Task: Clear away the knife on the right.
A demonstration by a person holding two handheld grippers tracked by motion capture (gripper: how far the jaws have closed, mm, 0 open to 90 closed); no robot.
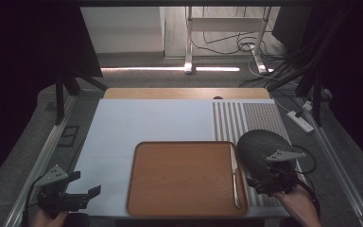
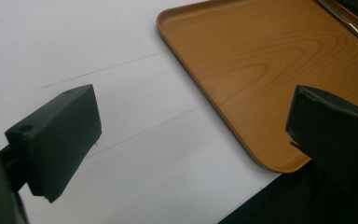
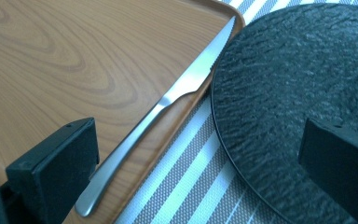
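Right gripper [image 1: 270, 182] fingers released, hovering between knife [image 3: 168, 100] and black plate [image 3: 303, 102] near counter's right front corner. Knife lying along tray [image 1: 179, 179] right rim, plate overlapping blade; risk of nudging plate, knife slipping. Left gripper [image 1: 87, 196] released, idle at front-left

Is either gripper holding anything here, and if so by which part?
Nothing is held. The left gripper and the right gripper are both open, with nothing between their jaws.
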